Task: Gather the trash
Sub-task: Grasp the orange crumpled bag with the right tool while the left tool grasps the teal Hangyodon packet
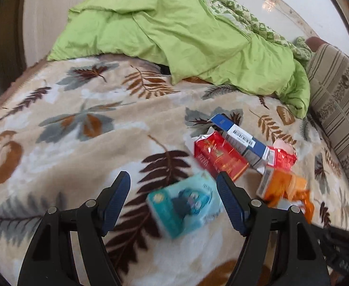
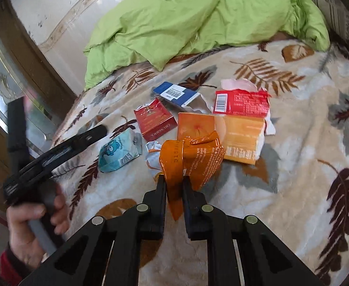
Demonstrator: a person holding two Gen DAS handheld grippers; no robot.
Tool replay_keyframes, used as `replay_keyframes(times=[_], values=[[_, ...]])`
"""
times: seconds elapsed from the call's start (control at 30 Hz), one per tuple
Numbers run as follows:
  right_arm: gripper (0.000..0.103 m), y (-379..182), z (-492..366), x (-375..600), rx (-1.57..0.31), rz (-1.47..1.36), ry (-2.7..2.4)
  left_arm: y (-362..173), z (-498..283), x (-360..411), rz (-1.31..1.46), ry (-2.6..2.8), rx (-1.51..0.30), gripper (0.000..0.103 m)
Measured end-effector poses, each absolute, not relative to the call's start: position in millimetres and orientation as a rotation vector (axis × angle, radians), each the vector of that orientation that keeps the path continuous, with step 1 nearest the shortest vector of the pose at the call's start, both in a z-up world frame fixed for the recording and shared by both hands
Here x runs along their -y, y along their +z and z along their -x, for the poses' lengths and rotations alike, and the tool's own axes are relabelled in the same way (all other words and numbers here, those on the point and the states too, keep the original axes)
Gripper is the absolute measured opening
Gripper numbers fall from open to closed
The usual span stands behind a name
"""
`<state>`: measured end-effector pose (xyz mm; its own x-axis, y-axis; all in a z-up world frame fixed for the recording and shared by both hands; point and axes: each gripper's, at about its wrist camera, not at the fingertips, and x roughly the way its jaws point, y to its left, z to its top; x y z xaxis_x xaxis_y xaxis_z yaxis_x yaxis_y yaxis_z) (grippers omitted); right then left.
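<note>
An orange wrapper, crumpled and shiny, is pinched between the narrowed jaws of the right tool, so the pickup step looks underway for that piece. It sits at the near edge of the trash pile on the bed. The rest is scattered just beyond: an orange box, a red cigarette pack, a torn red carton, a blue box, and a teal tissue pack off to the side.

The left tool is held wide with nothing gripped; the teal tissue pack is seen blurred between its jaws in the left wrist view, probably next in line. A lift of the wrapper is likely called for, though no bin or bag can be seen, so where it goes can't be told.

Everything's laid on a leaf-print blanket, plush and soft, so things may sink. A green duvet is bunched at the far end, and a striped cushion along the side.
</note>
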<state>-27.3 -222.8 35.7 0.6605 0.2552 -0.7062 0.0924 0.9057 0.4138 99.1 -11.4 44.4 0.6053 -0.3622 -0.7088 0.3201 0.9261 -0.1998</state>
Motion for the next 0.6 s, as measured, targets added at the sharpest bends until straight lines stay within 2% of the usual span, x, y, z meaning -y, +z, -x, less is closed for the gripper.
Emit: replay_keyframes(times=[0.17, 0.37, 0.6], values=[[0.013, 37.8, 31.2, 227.5, -0.847, -0.443, 0.099, 18.7, -110.6, 25.1, 0.002, -0.446, -0.925, 0.074], [0.013, 42.8, 36.5, 251.1, -0.829, -0.480, 0.045, 18.1, -70.4, 38.1, -0.090, -0.668, -0.987, 0.074], [0.013, 29.4, 37.4, 258.7, -0.904, -0.558, 0.090, 36.7, -37.7, 40.2, -0.166, -0.763, -0.929, 0.074]])
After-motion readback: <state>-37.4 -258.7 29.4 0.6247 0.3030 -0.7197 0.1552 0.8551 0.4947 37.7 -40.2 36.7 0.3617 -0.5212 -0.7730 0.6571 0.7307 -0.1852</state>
